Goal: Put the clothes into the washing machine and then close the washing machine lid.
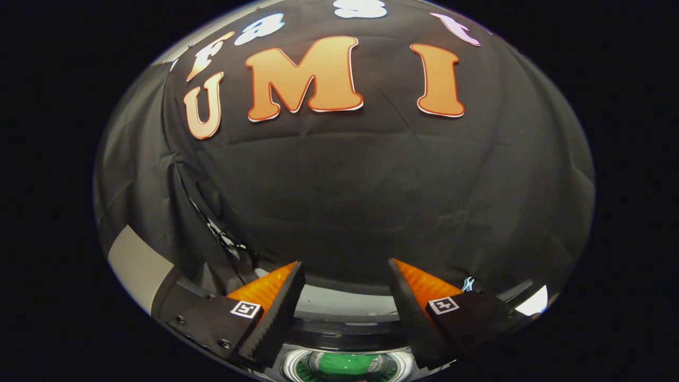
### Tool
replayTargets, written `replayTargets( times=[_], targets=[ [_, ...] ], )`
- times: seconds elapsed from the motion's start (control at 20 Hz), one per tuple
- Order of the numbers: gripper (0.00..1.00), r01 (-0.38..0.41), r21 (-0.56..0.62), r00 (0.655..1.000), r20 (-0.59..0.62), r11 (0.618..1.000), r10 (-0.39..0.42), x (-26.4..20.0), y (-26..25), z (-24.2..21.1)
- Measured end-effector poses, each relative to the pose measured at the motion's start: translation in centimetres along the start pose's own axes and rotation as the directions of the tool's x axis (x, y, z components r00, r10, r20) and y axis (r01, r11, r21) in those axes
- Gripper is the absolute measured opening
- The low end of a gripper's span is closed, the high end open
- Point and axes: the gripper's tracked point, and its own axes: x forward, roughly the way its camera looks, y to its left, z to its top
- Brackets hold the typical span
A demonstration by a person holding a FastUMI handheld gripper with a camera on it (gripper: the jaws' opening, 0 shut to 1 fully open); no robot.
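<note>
Gripper view: tongs (346, 276) wide, holding nothing, above washing machine (339, 305). 1 green garment (347, 363) lies inside its drum, below the tongs. Risk: lid left open, or struck askew.

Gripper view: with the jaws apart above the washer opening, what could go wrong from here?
1. The gripper is open and empty, with the green cloth low in the round white-rimmed washing machine drum below; the lid is not closed.
2. The black booth cloth hangs just beyond; a lid swing might snag it.
</note>
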Motion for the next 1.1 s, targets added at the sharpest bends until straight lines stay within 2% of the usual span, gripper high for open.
replayTargets(
  times=[0.7, 1.1],
  targets=[
    [0.99, 0.084, 0.006, 0.994, 0.065, 0.996, -0.084, -6.4, 0.4, -3.2],
    [0.99, 0.092, -0.005, 0.993, 0.08, 0.996, -0.091, -10.0, 1.0, -6.6]
  ],
)
